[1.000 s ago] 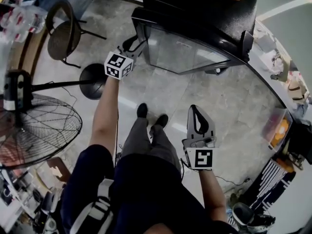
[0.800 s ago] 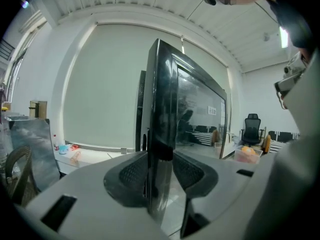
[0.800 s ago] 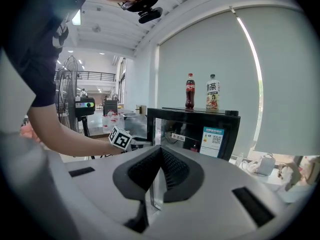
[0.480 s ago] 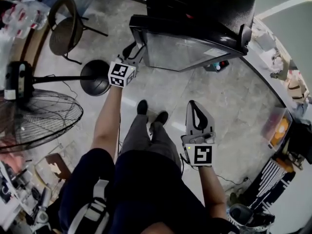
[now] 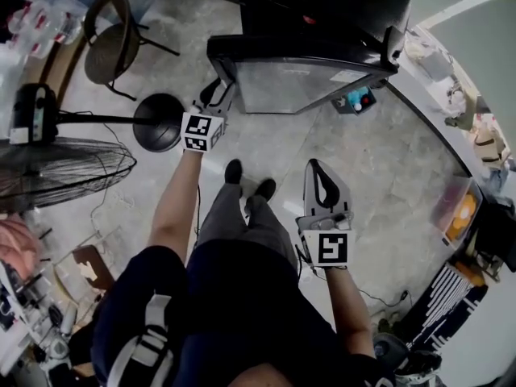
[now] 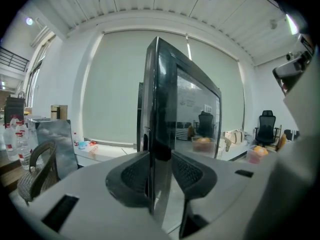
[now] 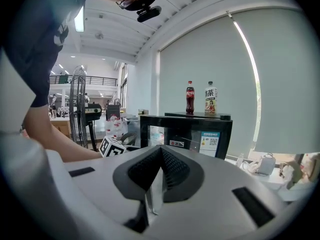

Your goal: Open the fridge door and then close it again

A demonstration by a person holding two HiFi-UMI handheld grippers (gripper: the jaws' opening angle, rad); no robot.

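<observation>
The fridge (image 5: 322, 2) stands on the floor (image 5: 387, 176) ahead of the person, its glass door (image 5: 298, 83) swung partly open toward them. The left gripper (image 5: 219, 91) has the door's free edge between its jaws, which have just been closing and clamp it from both sides. The right gripper (image 5: 320, 172) hangs well apart from the fridge, over the floor, jaws clenched together on nothing. 2 bottles (image 7: 190, 98) stand upright on top of the fridge. A fan (image 5: 56, 176) and a chair (image 5: 109, 43) stand to the left.
</observation>
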